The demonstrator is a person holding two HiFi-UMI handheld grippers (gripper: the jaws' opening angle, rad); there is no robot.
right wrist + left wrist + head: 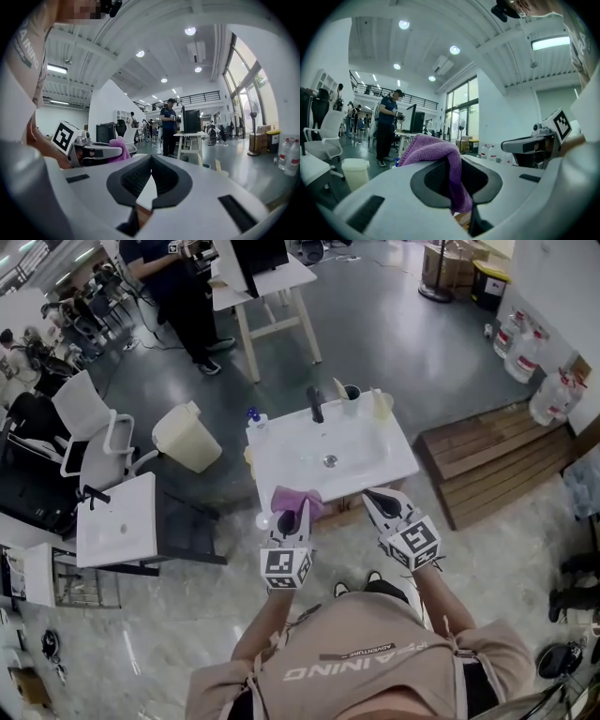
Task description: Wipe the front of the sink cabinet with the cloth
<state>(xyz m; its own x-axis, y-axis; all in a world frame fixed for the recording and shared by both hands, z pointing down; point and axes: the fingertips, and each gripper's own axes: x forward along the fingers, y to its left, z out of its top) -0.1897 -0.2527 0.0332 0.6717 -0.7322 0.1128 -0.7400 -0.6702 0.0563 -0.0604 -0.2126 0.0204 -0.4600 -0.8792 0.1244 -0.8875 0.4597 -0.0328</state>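
The sink cabinet carries a white basin (361, 442) with a black faucet (316, 404). From above, only a wooden strip of its front (345, 512) shows under the rim. My left gripper (289, 518) hovers at the basin's near edge, shut on a purple cloth (300, 500). In the left gripper view the cloth (431, 150) bunches over the jaws and hangs down between them at the left gripper (457, 180). My right gripper (382, 503) is beside it, over the basin's near right corner. The right gripper (151, 176) has its pads meeting, with nothing held.
A cream bin (187, 437) stands left of the cabinet, with a small white table (117, 521) nearer left. A wooden pallet (497, 460) lies to the right, water jugs (548, 390) behind it. Cups (352, 393) sit at the basin's back. A person (183, 296) stands by a far desk.
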